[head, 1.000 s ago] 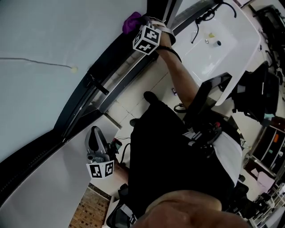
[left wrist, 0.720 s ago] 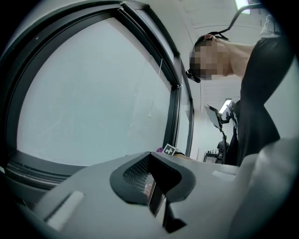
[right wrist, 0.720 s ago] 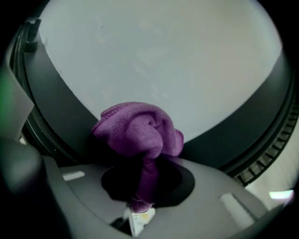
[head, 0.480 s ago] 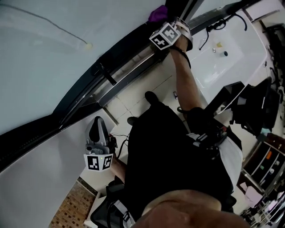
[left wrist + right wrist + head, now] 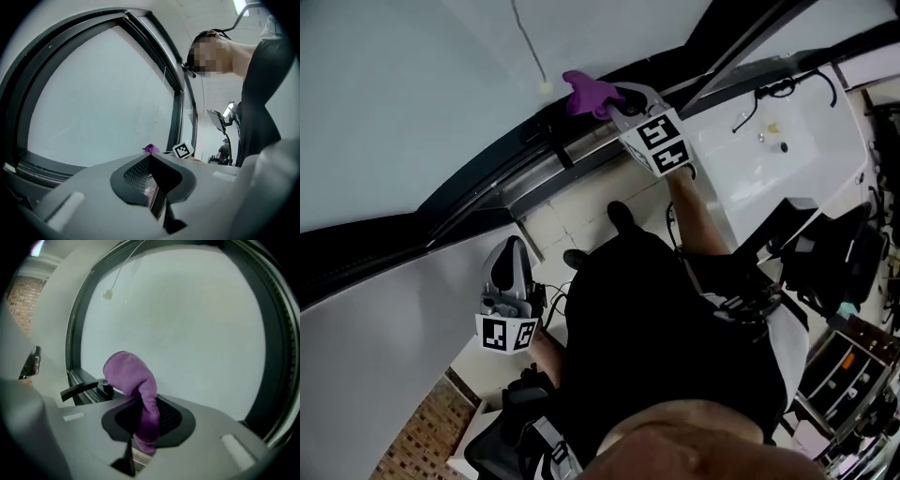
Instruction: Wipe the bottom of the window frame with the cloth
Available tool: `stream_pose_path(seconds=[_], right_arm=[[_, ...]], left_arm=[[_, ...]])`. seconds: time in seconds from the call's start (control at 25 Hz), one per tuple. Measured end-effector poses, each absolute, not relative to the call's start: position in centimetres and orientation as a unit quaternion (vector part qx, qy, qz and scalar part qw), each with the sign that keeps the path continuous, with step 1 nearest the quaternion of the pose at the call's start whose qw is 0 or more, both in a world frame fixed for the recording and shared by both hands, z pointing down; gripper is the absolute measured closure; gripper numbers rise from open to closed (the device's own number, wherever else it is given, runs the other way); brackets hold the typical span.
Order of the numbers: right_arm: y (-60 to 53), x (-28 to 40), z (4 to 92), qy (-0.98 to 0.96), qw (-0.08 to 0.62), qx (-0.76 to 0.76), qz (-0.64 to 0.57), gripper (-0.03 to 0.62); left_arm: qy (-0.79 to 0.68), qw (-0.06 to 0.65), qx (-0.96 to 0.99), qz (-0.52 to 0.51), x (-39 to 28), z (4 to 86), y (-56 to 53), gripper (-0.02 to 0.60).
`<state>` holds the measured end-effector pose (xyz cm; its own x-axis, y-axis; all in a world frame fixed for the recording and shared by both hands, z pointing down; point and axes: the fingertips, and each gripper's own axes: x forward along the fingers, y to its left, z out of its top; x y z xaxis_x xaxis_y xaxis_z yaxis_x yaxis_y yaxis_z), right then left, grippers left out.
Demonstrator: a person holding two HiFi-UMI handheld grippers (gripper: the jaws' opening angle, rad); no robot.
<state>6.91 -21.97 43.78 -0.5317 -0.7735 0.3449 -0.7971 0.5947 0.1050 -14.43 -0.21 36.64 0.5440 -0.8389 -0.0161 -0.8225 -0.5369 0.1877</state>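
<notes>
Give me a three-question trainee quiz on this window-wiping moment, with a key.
1. True or false: the left hand-held gripper holds the cloth.
2. The cloth is: A) green B) purple C) white.
3. In the right gripper view, what dark lever sits on the window frame to the left of the cloth?
Key: 1 false, the right hand-held gripper is shut on it, and the left one is shut on nothing; 2 B; 3 the window handle.
</notes>
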Motion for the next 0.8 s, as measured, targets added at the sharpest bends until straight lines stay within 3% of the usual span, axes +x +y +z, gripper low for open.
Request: stream_pose_path(seconds=[0.24, 0.44, 0.8], right_arm=[[-23.9, 0.1, 48.8, -0.853, 0.324, 0.407, -0.049, 0.533], [-24.3, 0.0, 49.3, -0.834, 0.365, 0.402, -0.102, 0.533], [-28.5, 13.0, 49.7, -0.738, 0.445, 0.488, -0.136, 0.533]], left_arm=[[-0.49, 0.087, 0.865, -0.055, -15.6, 37.1, 0.6, 0.578], [-0.49, 0.09, 0.865, -0.053, -15.7, 37.4, 0.2, 0.578], [-0.474, 0.09, 0.875, -0.043, -14.4, 37.0, -0.8, 0.578]])
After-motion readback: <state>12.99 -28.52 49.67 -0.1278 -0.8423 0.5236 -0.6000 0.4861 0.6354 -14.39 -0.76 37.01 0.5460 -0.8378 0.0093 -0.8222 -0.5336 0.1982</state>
